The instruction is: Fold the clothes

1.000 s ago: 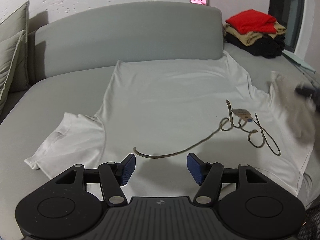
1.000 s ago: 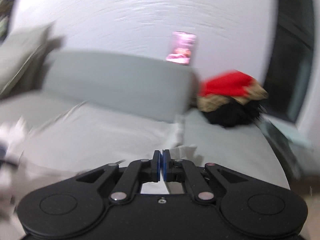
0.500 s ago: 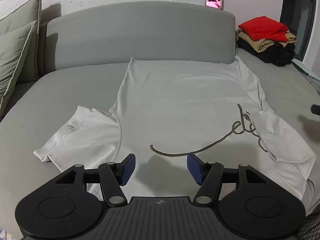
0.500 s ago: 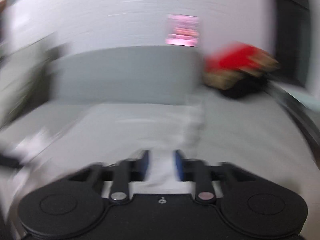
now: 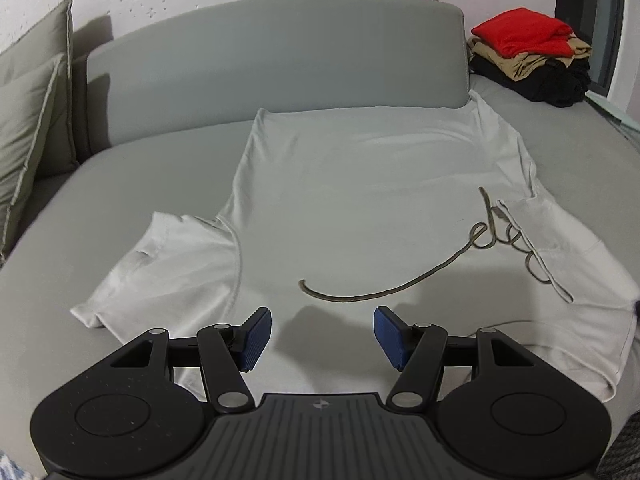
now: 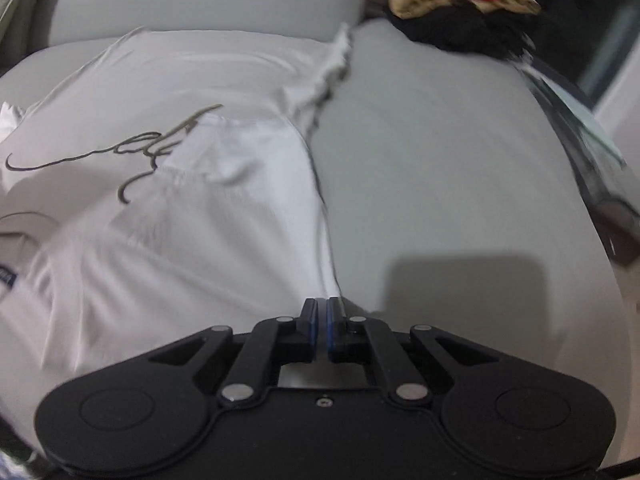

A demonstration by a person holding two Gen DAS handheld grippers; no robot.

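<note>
Grey bed (image 5: 120, 184) carries a white t-shirt (image 5: 360, 184) spread flat, hem up against the headboard (image 5: 280, 52), collar end near the cameras. Right sleeve (image 5: 560, 236) already folded in over the script print (image 5: 472, 256); left sleeve (image 5: 168, 264) lies out flat. Stack of folded clothes (image 5: 528, 52) sits at the far right corner, well apart.

Left tool (image 5: 322, 332) hovers over the collar end, pads apart, nothing between them. Right tool (image 6: 322, 322) pads together at the shirt's right edge; it looks pinched on the fabric edge but motion blur makes that uncertain.

Risks, as judgement:
- if the right pinch holds only one layer or nothing, the side fold drags crooked or slips out
- pulling the edge over could flip the folded sleeve back open
- a left grab at the collar with a loose bite may bunch the fabric and wrinkle the print area
- thin cloth may slide on the bed, skewing the hem line
</note>
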